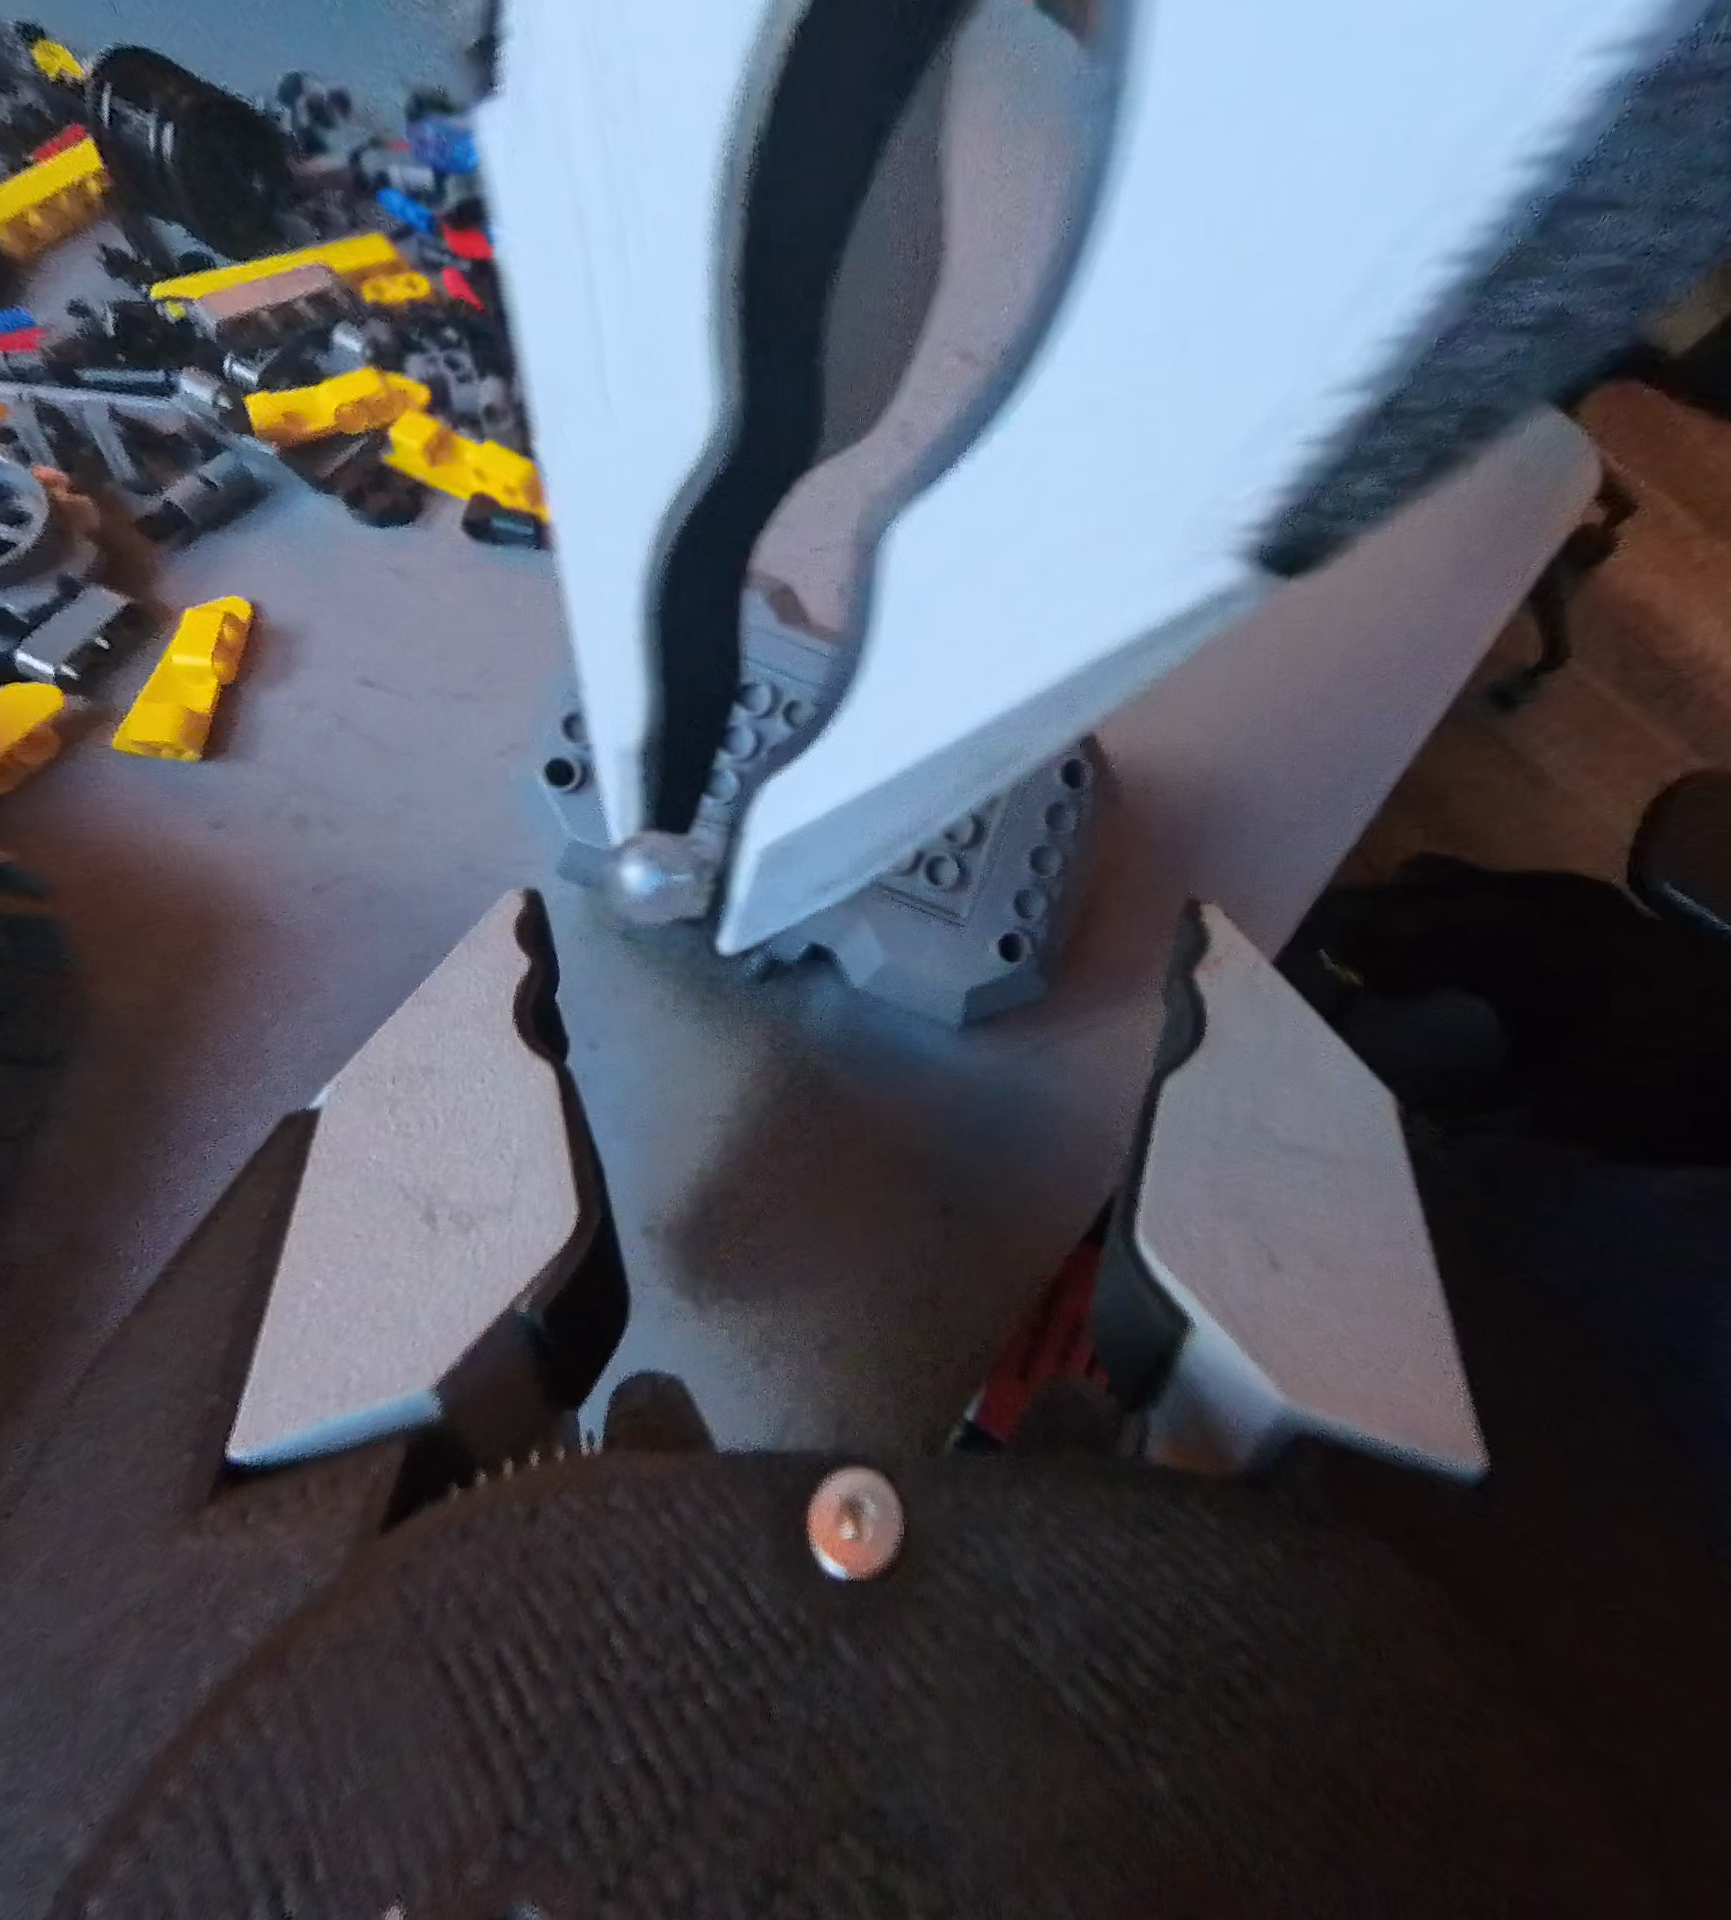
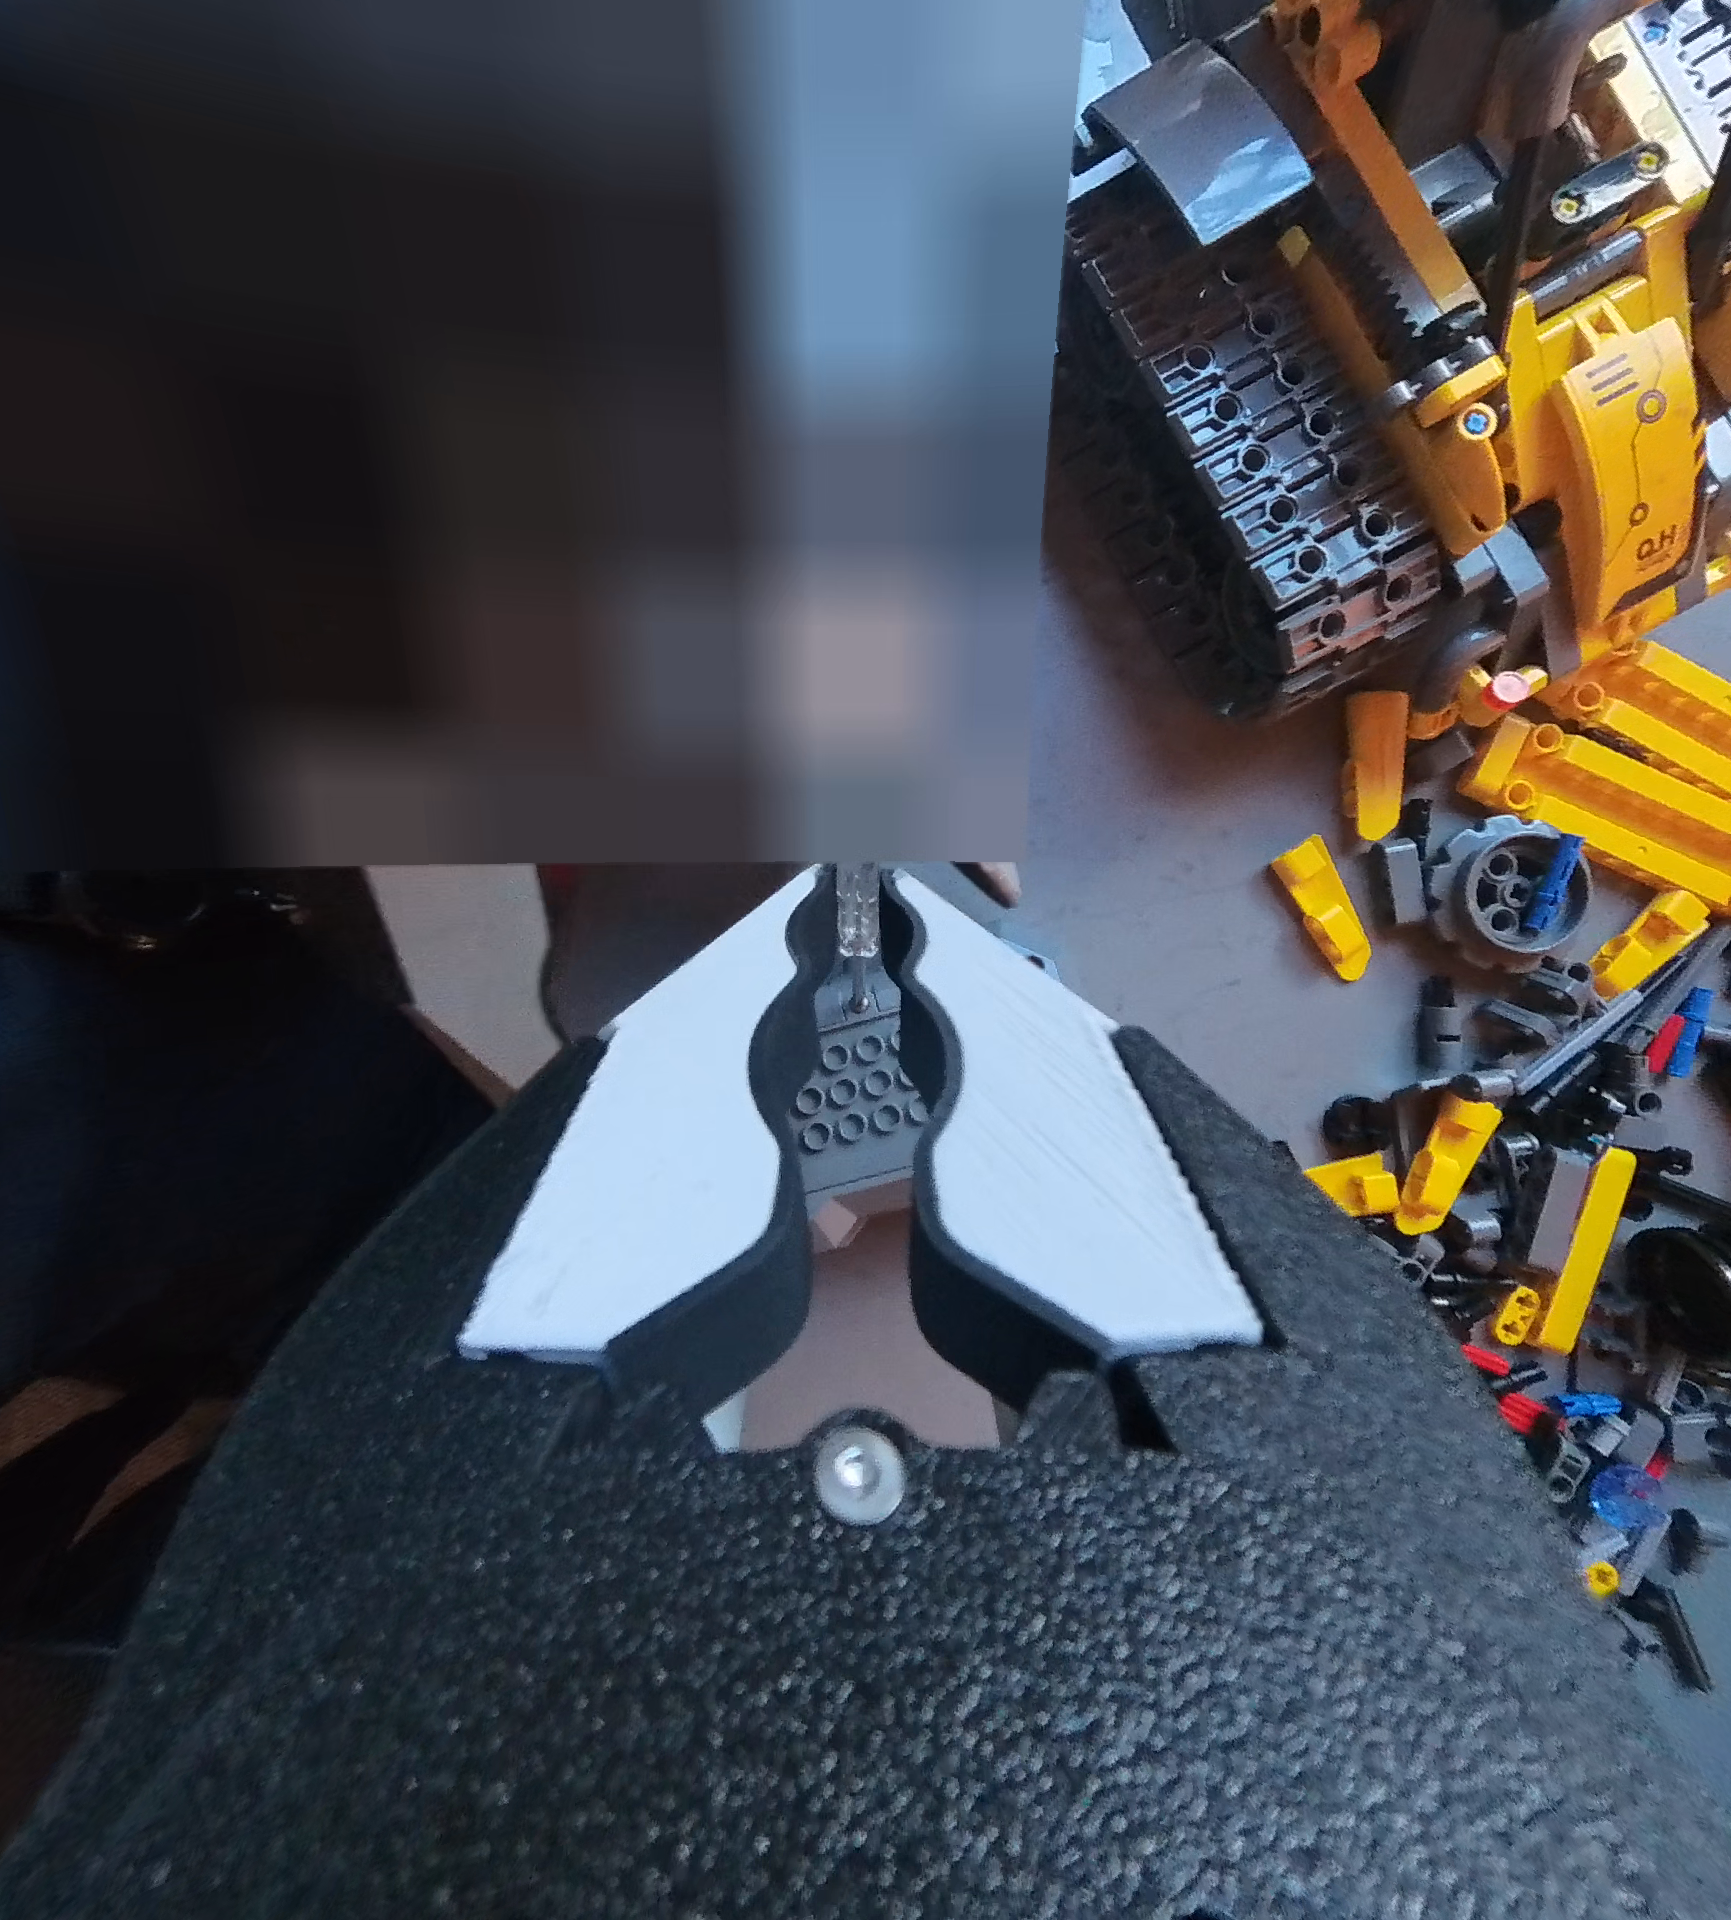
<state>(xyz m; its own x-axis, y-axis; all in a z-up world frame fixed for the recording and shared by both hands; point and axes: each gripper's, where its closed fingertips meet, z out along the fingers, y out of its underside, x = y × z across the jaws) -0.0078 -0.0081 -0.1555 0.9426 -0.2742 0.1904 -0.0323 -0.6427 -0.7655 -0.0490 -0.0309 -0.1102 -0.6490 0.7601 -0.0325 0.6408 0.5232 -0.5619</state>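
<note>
Grey studded brick piece (image 2: 853,1103), pinched in right tool (image 2: 856,1023).
Left tool (image 1: 856,956) spread wide, just beside it over grey counter (image 1: 373,665); loose yellow bricks (image 1: 186,681) lie apart.

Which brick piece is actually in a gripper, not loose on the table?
The grey studded wedge plate, clamped between the right gripper white fingers; the yellow bricks lie loose, untouched.

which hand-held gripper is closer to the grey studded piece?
Right. The right hand-held gripper is clamped on the grey studded piece; the left hand-held gripper is open, just short of it.
</note>
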